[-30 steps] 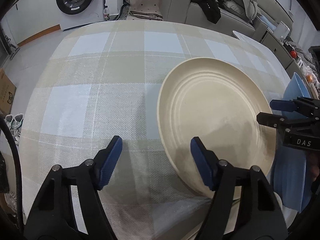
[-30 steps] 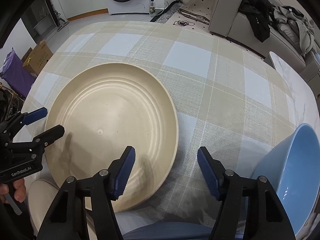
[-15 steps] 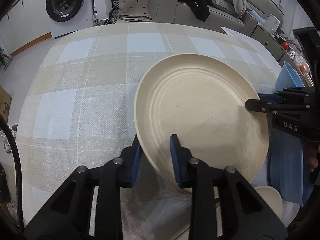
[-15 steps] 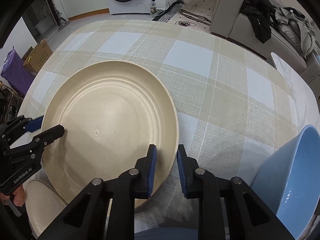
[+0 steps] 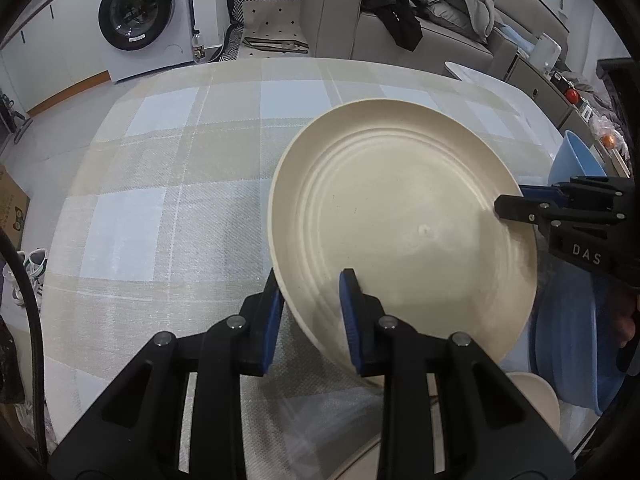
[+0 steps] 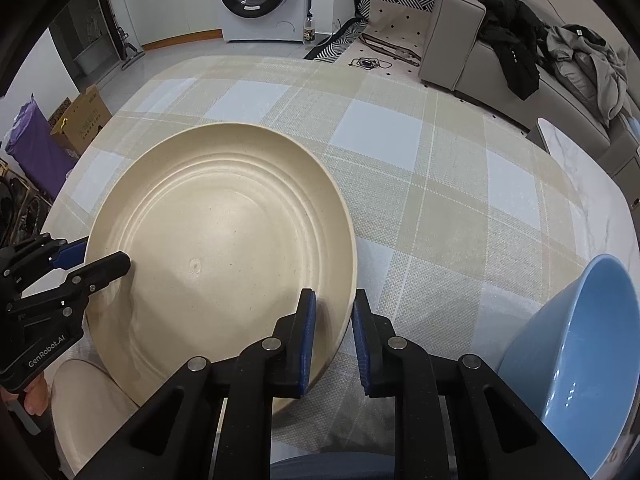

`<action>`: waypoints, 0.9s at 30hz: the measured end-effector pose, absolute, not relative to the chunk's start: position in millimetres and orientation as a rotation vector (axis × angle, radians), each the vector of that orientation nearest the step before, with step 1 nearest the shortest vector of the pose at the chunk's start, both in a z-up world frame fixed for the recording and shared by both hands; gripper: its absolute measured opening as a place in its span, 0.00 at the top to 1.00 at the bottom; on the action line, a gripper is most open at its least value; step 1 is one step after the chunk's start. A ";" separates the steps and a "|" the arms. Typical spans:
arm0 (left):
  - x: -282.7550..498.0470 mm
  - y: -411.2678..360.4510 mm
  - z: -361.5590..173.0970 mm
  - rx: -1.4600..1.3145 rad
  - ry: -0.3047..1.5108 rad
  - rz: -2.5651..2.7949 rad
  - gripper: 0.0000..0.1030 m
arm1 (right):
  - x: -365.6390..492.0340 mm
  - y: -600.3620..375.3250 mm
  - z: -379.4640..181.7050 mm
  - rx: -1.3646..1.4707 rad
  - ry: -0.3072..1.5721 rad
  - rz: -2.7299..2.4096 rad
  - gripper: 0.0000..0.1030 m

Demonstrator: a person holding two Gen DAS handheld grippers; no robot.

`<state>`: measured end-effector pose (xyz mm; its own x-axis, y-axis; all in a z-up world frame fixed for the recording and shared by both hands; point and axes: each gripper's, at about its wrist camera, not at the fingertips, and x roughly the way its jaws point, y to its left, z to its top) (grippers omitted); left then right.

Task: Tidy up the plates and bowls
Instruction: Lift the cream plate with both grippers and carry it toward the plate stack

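Plate [image 5: 404, 220] rim clamped between left gripper [image 5: 312, 300] and right gripper [image 6: 332, 320] pads.

The counter [image 6: 400, 184] wore a beige, white and pale-blue checked cloth [image 5: 168, 208]. On it in the right wrist view a large cream plate [image 6: 216, 240] lay at about nine o'clock, a blue bowl [image 6: 580, 360] at four o'clock near the edge, and a smaller cream dish [image 6: 80, 400] at seven o'clock, partly under the plate.
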<state>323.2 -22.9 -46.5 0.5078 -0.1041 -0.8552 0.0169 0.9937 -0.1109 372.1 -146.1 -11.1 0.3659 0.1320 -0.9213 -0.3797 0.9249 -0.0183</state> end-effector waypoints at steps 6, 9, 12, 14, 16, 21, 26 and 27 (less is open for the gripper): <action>315.3 -18.2 -31.8 -0.110 1.010 -0.066 0.76 | 367.4 -145.0 1.9 -0.233 1.121 0.340 0.82; 310.4 -17.1 -22.1 -0.103 0.990 -0.059 0.76 | 364.2 -144.2 8.4 -0.226 1.102 0.343 0.82; 303.8 -15.4 -12.6 -0.109 0.972 -0.051 0.76 | 361.1 -143.2 15.0 -0.217 1.086 0.345 0.82; 299.2 -14.6 -6.0 -0.112 0.963 -0.048 0.76 | 358.1 -142.0 20.4 -0.213 1.074 0.344 0.82; 294.6 -14.0 0.0 -0.107 0.952 -0.045 0.76 | 355.7 -141.4 25.9 -0.207 1.060 0.345 0.82; 278.6 -9.8 18.3 -0.117 0.920 -0.036 0.76 | 348.0 -137.8 39.2 -0.208 1.030 0.353 0.82; 261.0 -6.1 35.7 -0.131 0.891 -0.028 0.76 | 338.0 -133.7 51.4 -0.210 1.004 0.362 0.82; 257.8 -5.3 38.3 -0.132 0.887 -0.028 0.76 | 335.9 -132.5 53.7 -0.213 1.000 0.362 0.82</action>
<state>257.8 -5.3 38.3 0.6316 -0.0792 -0.7712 -0.0301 0.9915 -0.1264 335.9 -132.5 53.7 0.4879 0.1986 -0.8500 -0.3915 0.9201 -0.0097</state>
